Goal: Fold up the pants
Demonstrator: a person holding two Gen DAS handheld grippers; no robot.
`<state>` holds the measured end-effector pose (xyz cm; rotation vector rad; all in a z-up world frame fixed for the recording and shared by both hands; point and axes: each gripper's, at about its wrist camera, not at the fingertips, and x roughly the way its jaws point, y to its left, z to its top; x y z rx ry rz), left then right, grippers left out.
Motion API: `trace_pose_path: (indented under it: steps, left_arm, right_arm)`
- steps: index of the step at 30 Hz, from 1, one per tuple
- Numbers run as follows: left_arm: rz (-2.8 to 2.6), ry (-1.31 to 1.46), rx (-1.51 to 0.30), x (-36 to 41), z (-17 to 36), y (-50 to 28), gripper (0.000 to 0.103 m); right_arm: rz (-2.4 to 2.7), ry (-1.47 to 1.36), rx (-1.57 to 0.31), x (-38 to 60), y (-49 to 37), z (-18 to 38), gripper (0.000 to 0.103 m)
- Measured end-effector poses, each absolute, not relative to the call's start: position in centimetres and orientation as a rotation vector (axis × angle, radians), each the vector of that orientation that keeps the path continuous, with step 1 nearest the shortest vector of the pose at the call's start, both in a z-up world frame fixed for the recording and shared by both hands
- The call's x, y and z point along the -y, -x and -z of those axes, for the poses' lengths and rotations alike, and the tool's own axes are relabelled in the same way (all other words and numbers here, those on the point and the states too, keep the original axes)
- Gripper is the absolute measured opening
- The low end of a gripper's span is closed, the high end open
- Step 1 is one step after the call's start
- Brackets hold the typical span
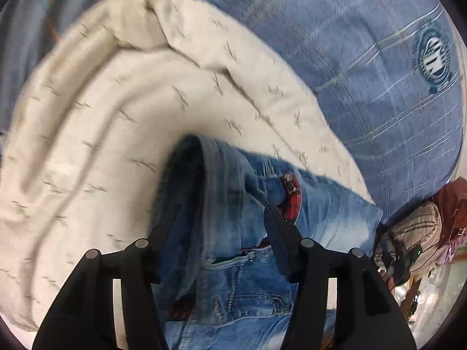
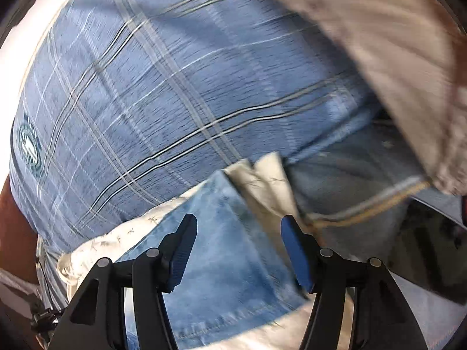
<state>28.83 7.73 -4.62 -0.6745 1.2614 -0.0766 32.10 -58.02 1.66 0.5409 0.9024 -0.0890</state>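
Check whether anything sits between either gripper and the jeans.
Nothing visible does. The jeans already lie between the left gripper fingers, and the jeans' hem end lies bare under the open right gripper. The cream blanket lies beneath and beside them, not over them.

faded blue jeans (image 1: 233, 277) with a red patch (image 1: 292, 201), cream blanket (image 1: 102, 145) with small grey marks, blue plaid bedsheet (image 1: 364, 58).
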Motion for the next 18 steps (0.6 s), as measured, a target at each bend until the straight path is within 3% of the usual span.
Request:
trace_pose_path:
  steps: [3, 5, 6, 8, 9, 10, 11, 12, 18]
  left_arm:
    - [0.091, 0.747, -1.274, -8.1, 5.3, -29.5, 0.055]
    - [0.096, 0.801, -1.261, -8.5, 5.7, -30.3, 0.062]
    - [0.098, 0.816, -1.261, -8.5, 5.9, -30.7, 0.070]
    - [0.113, 0.828, -1.280, -7.9, 6.9, -32.0, 0.072]
    - [0.122, 0.827, -1.303, -7.1, 7.5, -32.7, 0.067]
    - [0.126, 0.813, -1.326, -6.5, 7.9, -33.1, 0.042]
    - [0.102, 0.766, -1.337, -5.9, 8.0, -33.3, 0.026]
    - [0.087, 0.729, -1.336, -5.5, 8.0, -33.5, 0.016]
    - [0.108, 0.658, -1.213, -5.3, 2.7, -30.6, 0.014]
  right_arm:
    - [0.087, -0.504, -0.919, 57.0, -34.8, -1.4, 0.066]
    - [0.080, -0.495, -0.938, 56.5, -36.4, -0.6, 0.070]
    - [0.069, -0.496, -0.954, 56.1, -37.2, 0.0, 0.071]
    - [0.073, -0.449, -0.987, 54.9, -38.4, 1.1, 0.069]
    - [0.072, -0.371, -1.004, 53.7, -38.8, 1.4, 0.045]
    - [0.069, -0.328, -1.017, 52.9, -38.8, 1.5, 0.002]
    - [0.068, -0.304, -1.013, 52.2, -38.5, 1.4, 0.004]
    - [0.083, -0.283, -0.991, 51.8, -38.1, 0.9, 0.003]
    - [0.070, -0.312, -0.836, 51.6, -31.9, -5.7, 0.003]
